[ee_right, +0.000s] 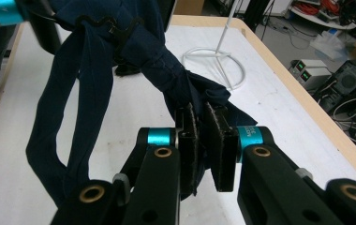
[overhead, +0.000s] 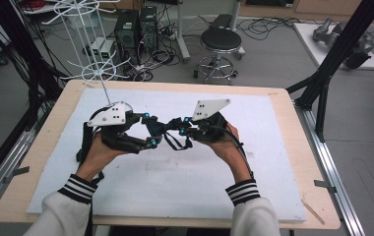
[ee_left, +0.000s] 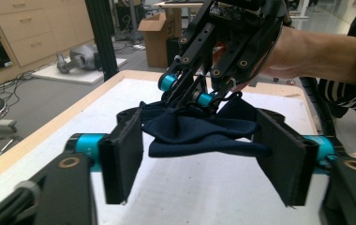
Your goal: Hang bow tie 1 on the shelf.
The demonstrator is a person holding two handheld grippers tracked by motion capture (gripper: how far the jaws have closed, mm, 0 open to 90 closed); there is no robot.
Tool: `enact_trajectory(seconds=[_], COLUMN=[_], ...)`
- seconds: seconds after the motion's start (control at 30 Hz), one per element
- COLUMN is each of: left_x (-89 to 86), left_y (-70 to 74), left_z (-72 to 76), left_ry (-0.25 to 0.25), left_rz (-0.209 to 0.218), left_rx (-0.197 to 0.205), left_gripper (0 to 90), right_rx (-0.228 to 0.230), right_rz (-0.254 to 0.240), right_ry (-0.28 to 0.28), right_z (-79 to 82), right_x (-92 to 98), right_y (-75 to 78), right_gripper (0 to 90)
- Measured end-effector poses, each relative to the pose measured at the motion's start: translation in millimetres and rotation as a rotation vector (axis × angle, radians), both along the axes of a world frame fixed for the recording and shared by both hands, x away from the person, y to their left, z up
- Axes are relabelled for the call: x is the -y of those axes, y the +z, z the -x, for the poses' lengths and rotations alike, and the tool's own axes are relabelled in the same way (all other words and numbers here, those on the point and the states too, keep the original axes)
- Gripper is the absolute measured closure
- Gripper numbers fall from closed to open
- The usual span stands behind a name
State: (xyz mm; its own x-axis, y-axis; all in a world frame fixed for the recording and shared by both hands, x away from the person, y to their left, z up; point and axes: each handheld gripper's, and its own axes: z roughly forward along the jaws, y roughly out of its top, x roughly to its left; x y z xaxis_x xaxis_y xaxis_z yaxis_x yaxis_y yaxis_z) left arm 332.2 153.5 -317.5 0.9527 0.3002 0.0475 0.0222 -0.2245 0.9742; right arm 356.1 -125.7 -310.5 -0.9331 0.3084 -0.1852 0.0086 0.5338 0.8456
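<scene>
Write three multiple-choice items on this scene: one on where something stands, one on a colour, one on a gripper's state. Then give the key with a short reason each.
1. Where does the white wire rack stand?
A. at the table's far left corner
B. at its near right corner
C. on the stool

2. What colour is the limp cloth garment held between the grippers?
A. red
B. dark navy blue
C. yellow

3. How do the right gripper's jaws stand?
A. wide open over bare table
B. shut on the cloth
C. shut on a cable

Key:
1 A, its ring base sits on the white table cover at that corner.
2 B, all views show dark blue fabric.
3 B, the right gripper view shows its pads pinching a fold, while the left gripper's pads stand apart around the cloth.
</scene>
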Motion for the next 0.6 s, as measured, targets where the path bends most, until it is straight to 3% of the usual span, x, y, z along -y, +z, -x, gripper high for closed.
enact_trajectory(seconds=[0.33, 0.6], left_x=[-3.8, -6.1], left_y=[0.8, 1.4], left_z=[-0.2, 0.7], left_ry=[0.011, 0.032], left_rz=[-0.003, -0.009], left_rx=[-0.021, -0.026], left_gripper=[55.2, 75.1], right_rx=[0.009, 0.01], right_rz=[-0.009, -0.014], right_ry=[0.002, 0.005], right_z=[0.4, 1.2], right_x=[-0.1, 0.3], right_y=[0.7, 1.5], right_gripper=[84.0, 84.1])
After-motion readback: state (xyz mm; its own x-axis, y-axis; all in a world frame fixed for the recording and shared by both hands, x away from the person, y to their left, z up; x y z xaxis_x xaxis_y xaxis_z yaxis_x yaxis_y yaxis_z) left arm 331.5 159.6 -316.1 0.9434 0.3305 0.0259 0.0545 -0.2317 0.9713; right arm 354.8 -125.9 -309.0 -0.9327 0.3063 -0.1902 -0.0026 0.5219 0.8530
